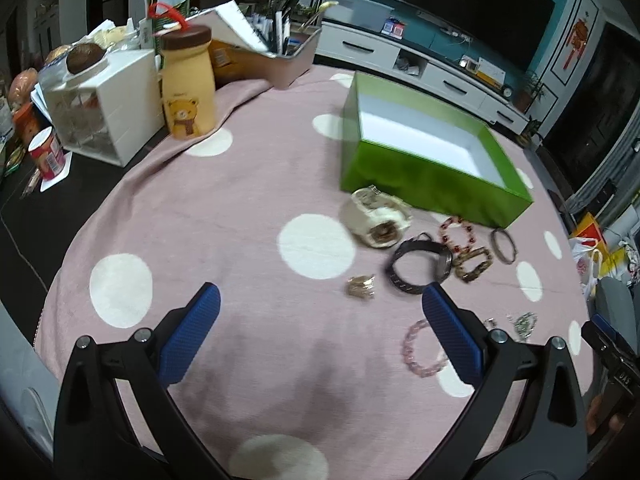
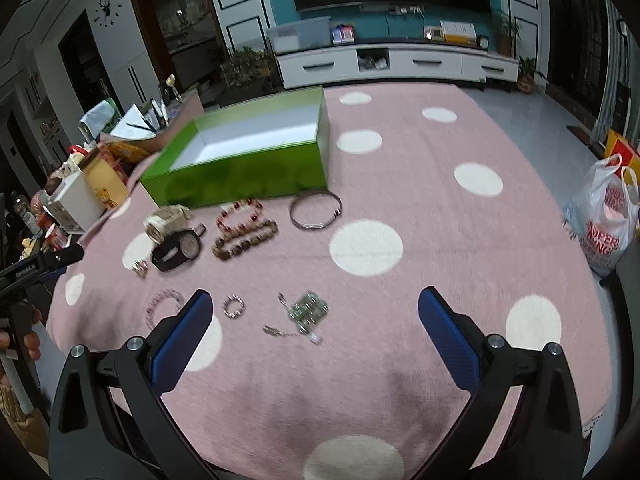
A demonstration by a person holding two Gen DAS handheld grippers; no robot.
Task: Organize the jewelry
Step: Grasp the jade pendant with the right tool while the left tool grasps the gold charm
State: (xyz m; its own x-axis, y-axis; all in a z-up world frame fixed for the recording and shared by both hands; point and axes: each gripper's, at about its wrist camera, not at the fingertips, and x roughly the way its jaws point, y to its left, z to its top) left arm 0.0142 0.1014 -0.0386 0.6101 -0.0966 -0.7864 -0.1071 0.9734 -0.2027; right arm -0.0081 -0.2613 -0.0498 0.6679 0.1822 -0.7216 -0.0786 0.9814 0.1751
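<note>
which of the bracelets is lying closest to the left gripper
The pink beaded bracelet. It lies right beside the left gripper's right finger, while the other bracelets sit farther off by the green box.

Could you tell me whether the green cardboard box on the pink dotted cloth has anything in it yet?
Empty, as far as shown: the green cardboard box shows only bare white floor in both views, though its near wall hides a strip.

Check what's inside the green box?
The green box shows only bare white floor and walls, no jewelry. Its near wall hides the strip of floor just behind it in both views.
</note>
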